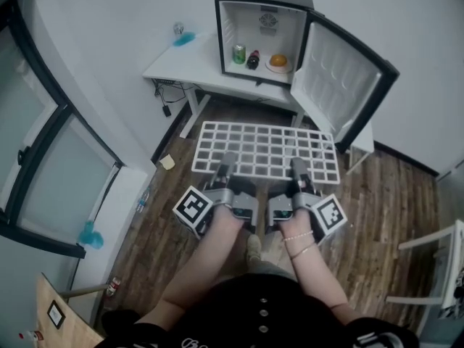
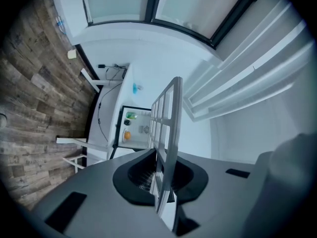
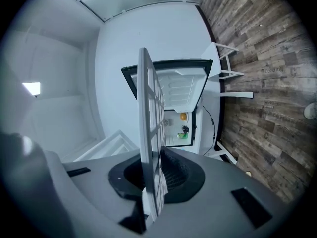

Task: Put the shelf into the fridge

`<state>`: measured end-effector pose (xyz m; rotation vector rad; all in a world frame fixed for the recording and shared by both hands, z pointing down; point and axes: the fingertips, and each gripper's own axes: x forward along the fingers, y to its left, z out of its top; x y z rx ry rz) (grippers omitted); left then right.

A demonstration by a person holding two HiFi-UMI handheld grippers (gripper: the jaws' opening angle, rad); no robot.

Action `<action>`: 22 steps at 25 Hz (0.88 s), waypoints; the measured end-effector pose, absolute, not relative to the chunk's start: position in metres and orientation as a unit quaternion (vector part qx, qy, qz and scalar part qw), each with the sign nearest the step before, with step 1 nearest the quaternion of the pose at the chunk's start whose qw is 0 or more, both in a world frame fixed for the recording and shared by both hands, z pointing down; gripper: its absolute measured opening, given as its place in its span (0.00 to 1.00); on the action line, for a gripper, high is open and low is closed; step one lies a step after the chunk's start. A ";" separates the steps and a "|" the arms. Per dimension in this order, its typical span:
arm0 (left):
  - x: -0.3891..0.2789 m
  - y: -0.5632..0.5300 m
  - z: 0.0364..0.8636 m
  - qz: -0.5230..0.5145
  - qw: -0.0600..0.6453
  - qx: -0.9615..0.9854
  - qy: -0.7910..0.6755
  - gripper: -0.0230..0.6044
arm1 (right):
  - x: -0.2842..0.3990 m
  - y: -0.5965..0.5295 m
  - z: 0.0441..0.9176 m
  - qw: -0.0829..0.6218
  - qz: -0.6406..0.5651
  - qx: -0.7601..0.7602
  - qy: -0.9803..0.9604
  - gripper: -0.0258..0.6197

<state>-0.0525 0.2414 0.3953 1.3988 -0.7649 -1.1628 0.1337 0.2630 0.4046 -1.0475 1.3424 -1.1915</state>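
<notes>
Even cool indoor light, soft shadows, slightly dim. Heavy fisheye bending, dark vignette corners in both gripper views. Near lens the shelf (image 2: 171, 133) blurs; ceiling lamp (image 3: 32, 88) glares.

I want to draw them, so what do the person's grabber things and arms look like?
Both the left gripper and the right gripper are grey, with long grey fingers and black ribbed pads inside. Each carries a cube with black-and-white square markers. The arms have no sleeves; two thin bracelets circle the right wrist.
</notes>
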 end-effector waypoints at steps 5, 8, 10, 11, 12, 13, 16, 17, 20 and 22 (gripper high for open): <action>-0.029 0.149 0.378 -0.490 0.557 0.585 -0.327 0.09 | 0.158 0.171 0.385 0.503 -0.494 -0.438 0.557 0.10; -0.022 0.118 0.374 -0.492 0.555 0.584 -0.331 0.09 | 0.165 0.137 0.384 0.501 -0.502 -0.437 0.553 0.10; -0.020 0.101 0.373 -0.496 0.552 0.583 -0.331 0.09 | 0.168 0.119 0.383 0.501 -0.503 -0.431 0.557 0.10; -0.018 0.091 0.373 -0.498 0.551 0.582 -0.331 0.09 | 0.170 0.108 0.382 0.500 -0.503 -0.428 0.560 0.10; -0.017 0.081 0.372 -0.501 0.550 0.581 -0.330 0.09 | 0.171 0.098 0.381 0.499 -0.503 -0.426 0.563 0.10; -0.016 0.072 0.372 -0.503 0.550 0.579 -0.330 0.09 | 0.172 0.087 0.380 0.498 -0.503 -0.422 0.566 0.10; -0.013 0.049 0.372 -0.509 0.545 0.577 -0.332 0.09 | 0.175 0.063 0.379 0.495 -0.509 -0.412 0.571 0.10; -0.012 0.044 0.371 -0.511 0.542 0.578 -0.333 0.09 | 0.176 0.057 0.379 0.495 -0.511 -0.408 0.572 0.10; -0.008 0.032 0.372 -0.513 0.538 0.579 -0.335 0.09 | 0.180 0.043 0.382 0.492 -0.515 -0.405 0.573 0.10; -0.006 0.025 0.373 -0.514 0.539 0.576 -0.337 0.09 | 0.182 0.034 0.384 0.491 -0.517 -0.404 0.573 0.10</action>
